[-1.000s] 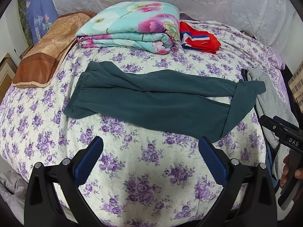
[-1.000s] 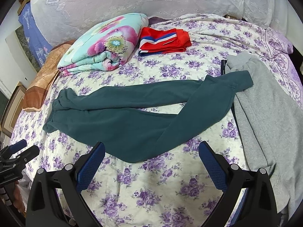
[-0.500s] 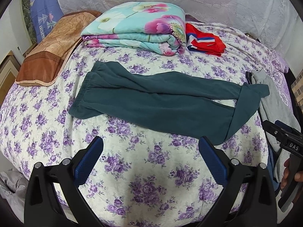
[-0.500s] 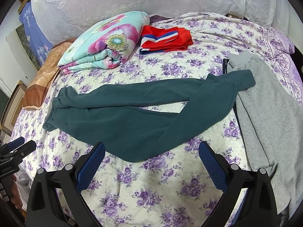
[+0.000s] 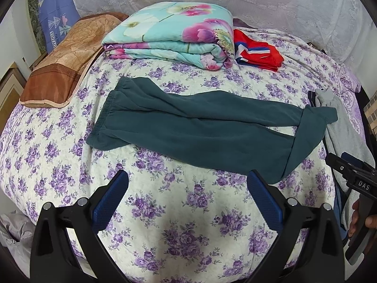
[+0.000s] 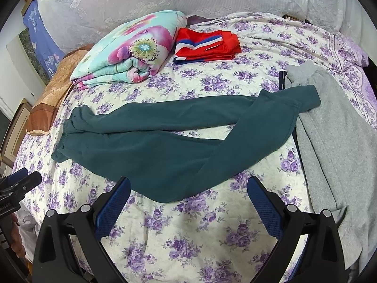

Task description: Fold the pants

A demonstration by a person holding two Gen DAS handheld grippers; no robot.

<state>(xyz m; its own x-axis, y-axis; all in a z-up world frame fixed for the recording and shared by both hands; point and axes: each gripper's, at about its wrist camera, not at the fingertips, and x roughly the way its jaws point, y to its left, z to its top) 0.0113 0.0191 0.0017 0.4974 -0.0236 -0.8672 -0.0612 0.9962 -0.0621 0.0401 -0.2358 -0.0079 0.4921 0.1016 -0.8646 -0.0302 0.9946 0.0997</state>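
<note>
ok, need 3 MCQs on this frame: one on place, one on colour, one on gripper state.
1. What lies directly right of the folded floral quilt?
A. red striped garment
B. brown pillow
C. grey pants

2. Colour of the pants spread across the bed?
A. grey
B. dark teal
C. red

3. The left gripper and right gripper are:
A. both open, holding nothing
B. both shut on cloth
C. left shut, right open

Key: 1 A, the red striped garment touches the quilt's right edge. 2 B, teal fabric. 3 A, fingers apart above bare sheet.
</note>
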